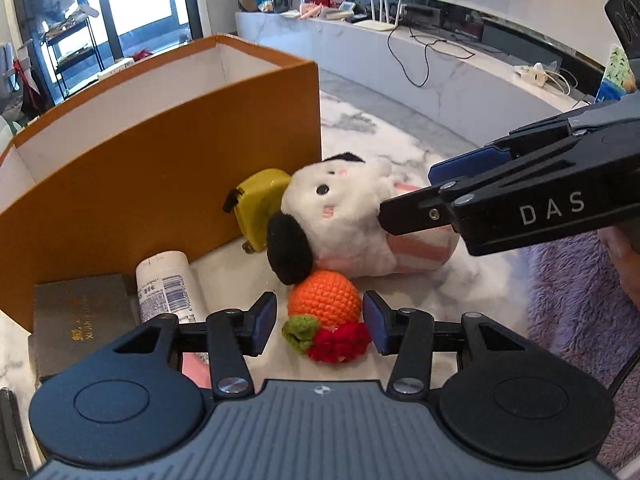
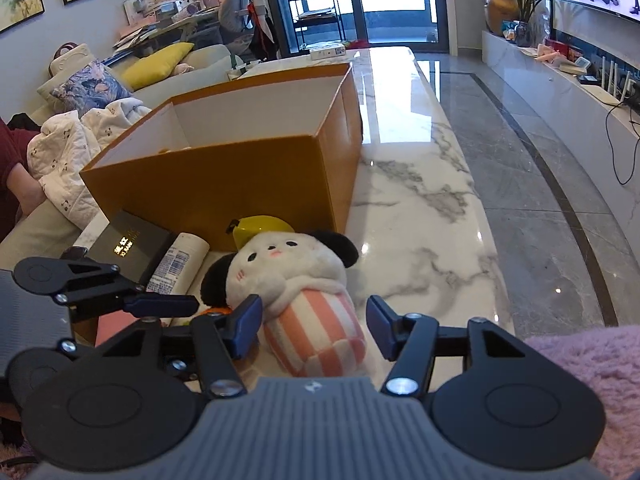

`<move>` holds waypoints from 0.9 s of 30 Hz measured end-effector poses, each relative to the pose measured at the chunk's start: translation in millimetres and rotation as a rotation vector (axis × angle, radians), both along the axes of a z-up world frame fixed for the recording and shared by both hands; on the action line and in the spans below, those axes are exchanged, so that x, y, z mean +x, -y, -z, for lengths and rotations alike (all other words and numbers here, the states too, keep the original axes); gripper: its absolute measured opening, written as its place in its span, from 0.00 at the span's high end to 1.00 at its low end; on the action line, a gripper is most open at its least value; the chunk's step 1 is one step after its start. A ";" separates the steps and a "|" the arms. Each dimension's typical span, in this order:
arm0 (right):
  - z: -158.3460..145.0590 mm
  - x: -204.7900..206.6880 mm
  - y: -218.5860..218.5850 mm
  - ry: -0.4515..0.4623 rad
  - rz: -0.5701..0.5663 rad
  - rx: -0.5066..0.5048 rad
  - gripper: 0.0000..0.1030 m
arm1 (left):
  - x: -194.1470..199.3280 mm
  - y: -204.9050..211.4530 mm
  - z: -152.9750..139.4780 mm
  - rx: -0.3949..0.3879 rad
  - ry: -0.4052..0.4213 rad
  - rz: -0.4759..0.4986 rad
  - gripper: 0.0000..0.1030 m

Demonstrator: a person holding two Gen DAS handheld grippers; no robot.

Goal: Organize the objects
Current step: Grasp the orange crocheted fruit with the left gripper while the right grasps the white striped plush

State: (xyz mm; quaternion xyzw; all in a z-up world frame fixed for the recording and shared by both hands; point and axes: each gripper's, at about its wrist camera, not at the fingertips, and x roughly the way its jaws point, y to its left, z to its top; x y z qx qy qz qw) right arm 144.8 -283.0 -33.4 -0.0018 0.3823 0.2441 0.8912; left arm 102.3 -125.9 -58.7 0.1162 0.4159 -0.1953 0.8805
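A white plush dog with black ears and a pink striped body (image 1: 344,216) (image 2: 304,292) lies on the marble table beside an open orange box (image 1: 160,168) (image 2: 256,168). My right gripper (image 2: 314,326) is open with its fingers either side of the plush's striped body; it also shows in the left wrist view (image 1: 408,200). My left gripper (image 1: 320,322) is open around an orange crocheted fruit with green and red trim (image 1: 324,300). A yellow gadget (image 1: 260,204) (image 2: 260,228) leans on the box. A white tube (image 1: 168,284) (image 2: 180,264) and a dark box (image 1: 80,320) (image 2: 128,240) lie to the left.
The marble table (image 2: 420,220) extends to the right of the plush. A purple fluffy sleeve (image 1: 572,300) sits at the right. A sofa with cushions (image 2: 100,84) lies left of the table, and a TV bench (image 2: 560,80) runs along the right wall.
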 end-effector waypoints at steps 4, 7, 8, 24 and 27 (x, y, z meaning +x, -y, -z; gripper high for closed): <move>5.7 2.5 -6.2 -0.010 -0.025 -0.006 0.38 | 1.7 -1.6 3.1 -0.014 -0.017 -0.001 0.46; 9.1 4.8 -10.4 -0.011 -0.030 -0.011 0.35 | 4.5 -3.4 5.5 -0.024 -0.033 -0.002 0.46; 10.2 6.1 -11.4 -0.015 -0.031 -0.010 0.34 | 4.9 -4.3 6.3 -0.026 -0.041 -0.005 0.47; 30.1 16.1 -23.6 -0.111 -0.018 -0.012 0.35 | -5.6 -24.4 1.0 -0.051 -0.072 -0.081 0.51; 28.9 11.8 -23.1 -0.110 -0.011 -0.010 0.37 | -13.6 -33.2 -6.7 -0.080 -0.056 -0.100 0.51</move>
